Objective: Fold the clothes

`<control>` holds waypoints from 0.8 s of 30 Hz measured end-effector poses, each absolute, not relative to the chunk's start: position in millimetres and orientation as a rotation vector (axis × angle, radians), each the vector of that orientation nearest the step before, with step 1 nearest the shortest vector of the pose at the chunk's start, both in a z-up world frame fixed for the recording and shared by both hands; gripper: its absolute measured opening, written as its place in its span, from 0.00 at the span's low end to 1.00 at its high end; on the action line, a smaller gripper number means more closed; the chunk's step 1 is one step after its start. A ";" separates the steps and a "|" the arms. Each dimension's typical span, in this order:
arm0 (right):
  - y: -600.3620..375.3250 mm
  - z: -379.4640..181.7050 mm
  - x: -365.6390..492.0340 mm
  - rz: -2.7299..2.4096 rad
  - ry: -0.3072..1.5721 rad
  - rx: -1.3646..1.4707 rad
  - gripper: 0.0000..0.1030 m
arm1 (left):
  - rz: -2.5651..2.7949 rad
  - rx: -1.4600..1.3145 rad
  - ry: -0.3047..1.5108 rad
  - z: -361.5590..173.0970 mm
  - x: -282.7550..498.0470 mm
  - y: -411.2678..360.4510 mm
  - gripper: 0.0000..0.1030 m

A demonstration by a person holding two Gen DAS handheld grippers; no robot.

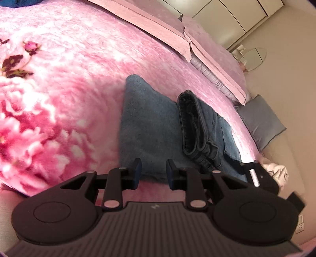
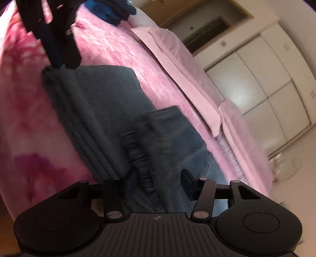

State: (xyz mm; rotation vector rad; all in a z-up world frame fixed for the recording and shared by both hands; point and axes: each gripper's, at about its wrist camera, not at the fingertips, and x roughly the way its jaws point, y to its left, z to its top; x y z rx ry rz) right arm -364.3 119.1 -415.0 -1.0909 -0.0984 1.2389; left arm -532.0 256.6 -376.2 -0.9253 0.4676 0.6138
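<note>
Pink floral bedding (image 1: 83, 83) covers the bed, with pillows (image 1: 213, 65) along its far edge and white wardrobes (image 2: 262, 83) behind. On it lies a grey-blue sweater (image 1: 150, 126), flat and roughly squared, with folded jeans (image 1: 199, 128) lying partly over its right side. Your left tongs (image 1: 153, 174) stand open at the sweater's near edge with nothing between the pads; from the right wrist view they seem to touch down at a sweater corner (image 2: 49, 73). Your right tongs (image 2: 158, 183) hang open over the jeans, a rolled denim ridge (image 2: 138, 158) running between the fingers without being pinched. This scene fits either tidying a finished pile or taking hold for another fold, so you should judge by the edges: if you grip, take all layers at a corner together, keep both ends level, and avoid dragging the plush bedding along. Motion blur smears the right view, so the jeans' layers are hard to count. A blue item (image 2: 110, 13) at the bed's far end is cut off, and a pale cloth (image 1: 276, 172) beside the bed is barely visible.
</note>
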 end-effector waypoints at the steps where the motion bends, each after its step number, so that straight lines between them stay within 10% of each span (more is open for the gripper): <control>1: 112.1 -407.4 -361.5 1.257 -0.083 -1.068 0.66 | 0.609 -0.928 0.465 -376.6 -532.7 256.3 0.21; 24: 40.8 -351.0 -205.8 1.206 0.934 0.186 0.58 | 0.525 -0.931 0.453 -373.0 -518.7 255.8 0.21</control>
